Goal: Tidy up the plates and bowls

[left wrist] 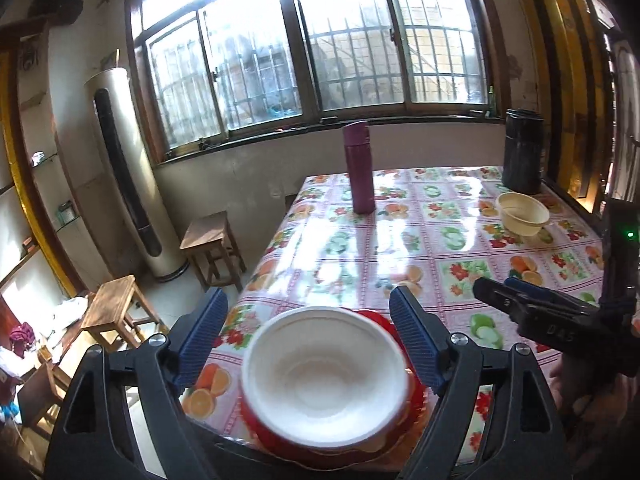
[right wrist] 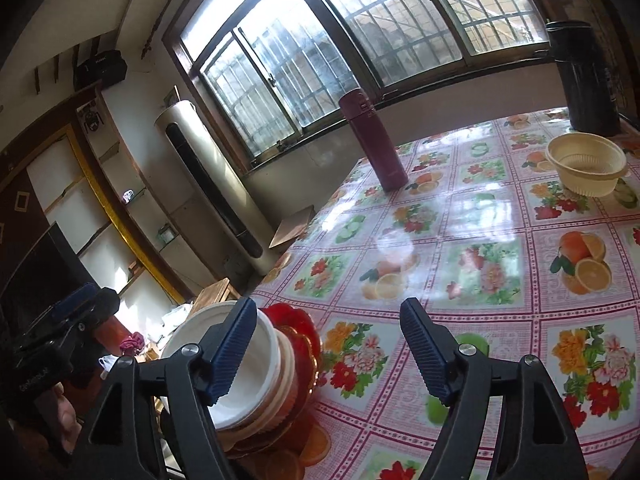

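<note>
White bowl tops a stack of bowls on a red plate at the near edge of the bench, which wears a fruit-and-flower cloth. Left tool sits over the stack, blue pads spread wide either side of the white bowl, not pressing it, holding nothing. Right tool just beside the stack on its right, jaws also wide apart, empty; its left pad overlaps the bowl rim in view, contact unclear. Cream bowl stands alone far right, well apart. Maroon flask upright mid-far bench, black flask behind the cream bowl.
</note>
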Available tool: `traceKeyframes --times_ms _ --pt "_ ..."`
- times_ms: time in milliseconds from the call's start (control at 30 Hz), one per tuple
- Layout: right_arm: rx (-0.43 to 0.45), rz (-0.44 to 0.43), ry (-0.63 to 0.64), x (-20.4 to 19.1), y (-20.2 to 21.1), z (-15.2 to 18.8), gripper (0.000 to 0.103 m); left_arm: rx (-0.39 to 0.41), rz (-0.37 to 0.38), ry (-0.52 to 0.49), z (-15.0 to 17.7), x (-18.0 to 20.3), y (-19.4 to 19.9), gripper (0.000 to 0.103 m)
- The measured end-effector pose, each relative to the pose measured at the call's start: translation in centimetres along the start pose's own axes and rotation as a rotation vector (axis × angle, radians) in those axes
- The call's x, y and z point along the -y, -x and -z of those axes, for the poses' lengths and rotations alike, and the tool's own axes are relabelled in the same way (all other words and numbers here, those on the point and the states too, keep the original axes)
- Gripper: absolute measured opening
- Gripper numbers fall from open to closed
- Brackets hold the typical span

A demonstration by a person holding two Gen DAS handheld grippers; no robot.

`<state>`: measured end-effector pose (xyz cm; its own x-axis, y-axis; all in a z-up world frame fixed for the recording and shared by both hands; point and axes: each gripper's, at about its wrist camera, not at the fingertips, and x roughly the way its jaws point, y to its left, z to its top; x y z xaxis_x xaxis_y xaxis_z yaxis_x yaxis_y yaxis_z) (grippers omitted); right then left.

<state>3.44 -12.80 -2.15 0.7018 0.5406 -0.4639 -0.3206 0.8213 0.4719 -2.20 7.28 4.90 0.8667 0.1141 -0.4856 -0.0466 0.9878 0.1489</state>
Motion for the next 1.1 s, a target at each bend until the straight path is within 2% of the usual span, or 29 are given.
traceKeyframes --times_ms 167,300,433,533,633,700,767,800,867,1100 --pt "0.021 0.106 -0.047 5.8 2.2 -1.7 0.083 -0.077 0.165 0.026 -1.3 6.0 -2.2 0.084" --pt "0.049 0.219 -0.075 11.3 4.5 -3.5 0.087 -0.113 0.221 0.037 -2.0 11.4 -4.0 0.084" --pt "0.024 0.299 -0.136 17.5 5.7 -5.5 0.089 -0.147 0.247 0.013 -2.6 16.2 -6.0 0.084" --pt "0.032 0.292 -0.222 21.6 6.5 -6.9 0.095 -0.177 0.257 -0.002 -2.8 19.0 -7.4 0.084" --pt "0.092 0.233 -0.298 24.8 7.8 -7.9 0.103 -0.158 0.277 -0.01 -3.1 21.1 -7.9 0.084" --pt "0.137 0.197 -0.34 26.3 8.6 -8.2 0.103 -0.155 0.325 -0.001 -3.2 22.3 -8.4 0.084" --pt "0.161 0.173 -0.39 27.7 9.2 -7.9 0.103 -0.17 0.355 -0.002 -3.5 23.3 -9.0 0.088" --pt "0.16 0.162 -0.419 28.2 9.3 -7.9 0.103 -0.161 0.347 -0.01 -3.6 23.9 -9.3 0.09" --pt "0.172 0.14 -0.449 28.5 9.6 -8.0 0.103 -0.128 0.325 -0.015 -4.0 24.7 -9.5 0.103" --pt "0.26 0.215 -0.364 26.8 11.1 -8.4 0.103 0.001 0.281 0.031 -6.2 25.2 -9.7 0.103"
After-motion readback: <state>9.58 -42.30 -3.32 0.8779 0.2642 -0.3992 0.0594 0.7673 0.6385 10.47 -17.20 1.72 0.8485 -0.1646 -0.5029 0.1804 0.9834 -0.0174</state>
